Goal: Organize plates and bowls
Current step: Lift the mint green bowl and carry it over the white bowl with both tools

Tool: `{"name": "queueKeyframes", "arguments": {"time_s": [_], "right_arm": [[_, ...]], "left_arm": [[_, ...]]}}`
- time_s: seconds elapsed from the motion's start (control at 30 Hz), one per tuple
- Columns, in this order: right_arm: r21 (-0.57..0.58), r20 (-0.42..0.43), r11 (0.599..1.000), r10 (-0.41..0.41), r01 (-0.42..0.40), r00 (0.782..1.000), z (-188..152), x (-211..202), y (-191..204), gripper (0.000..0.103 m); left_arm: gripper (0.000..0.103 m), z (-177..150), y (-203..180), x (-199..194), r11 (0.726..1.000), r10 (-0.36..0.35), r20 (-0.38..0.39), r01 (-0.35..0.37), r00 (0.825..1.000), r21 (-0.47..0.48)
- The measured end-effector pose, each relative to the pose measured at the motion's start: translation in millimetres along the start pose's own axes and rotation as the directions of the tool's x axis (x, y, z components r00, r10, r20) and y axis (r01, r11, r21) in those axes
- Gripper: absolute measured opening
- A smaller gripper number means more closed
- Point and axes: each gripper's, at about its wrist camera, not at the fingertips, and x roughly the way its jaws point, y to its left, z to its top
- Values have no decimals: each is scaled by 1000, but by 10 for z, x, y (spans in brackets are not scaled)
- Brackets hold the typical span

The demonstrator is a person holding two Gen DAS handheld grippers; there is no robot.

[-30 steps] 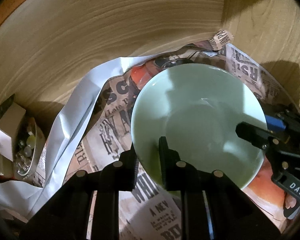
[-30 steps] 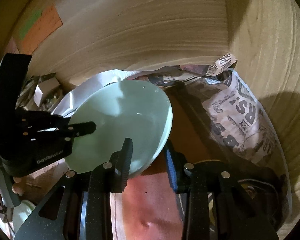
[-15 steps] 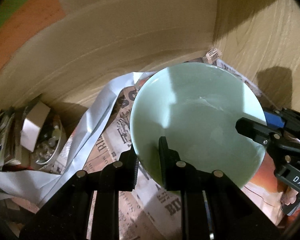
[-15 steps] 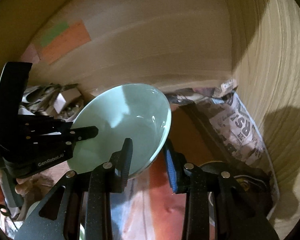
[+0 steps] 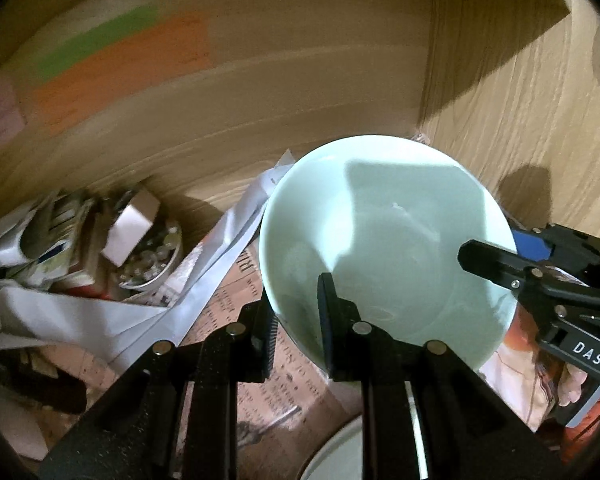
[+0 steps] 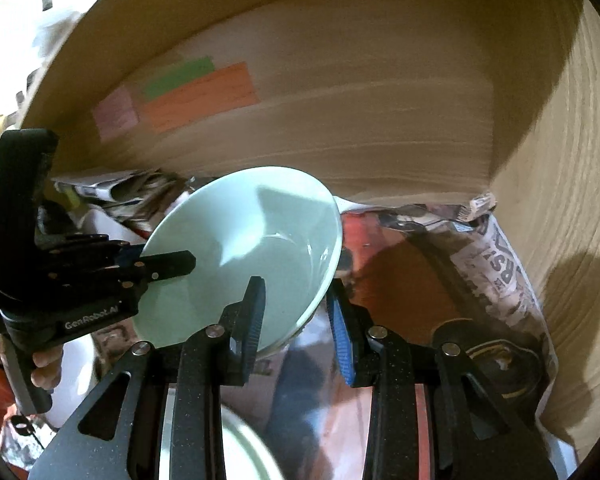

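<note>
The left gripper [image 5: 298,320] and right gripper [image 6: 296,312] each clamp the rim of one pale green bowl [image 5: 384,240], held tilted above newspaper [image 5: 236,316] lining a wooden cabinet [image 5: 300,80].

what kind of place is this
Probably the inside of a wooden cupboard or shelf: wood-grain walls meet in a corner, newspaper lines the floor, and a pale green bowl is being handled there.
</note>
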Motion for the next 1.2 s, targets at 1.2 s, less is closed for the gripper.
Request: {"name": "queueKeyframes", "arguments": {"time_s": [1.2], "right_arm": [[-135, -27, 976, 168, -170, 985, -554, -114, 1461, 29]], "left_arm": [[18, -1469, 895, -1227, 980, 65, 111, -42, 992, -197]]}}
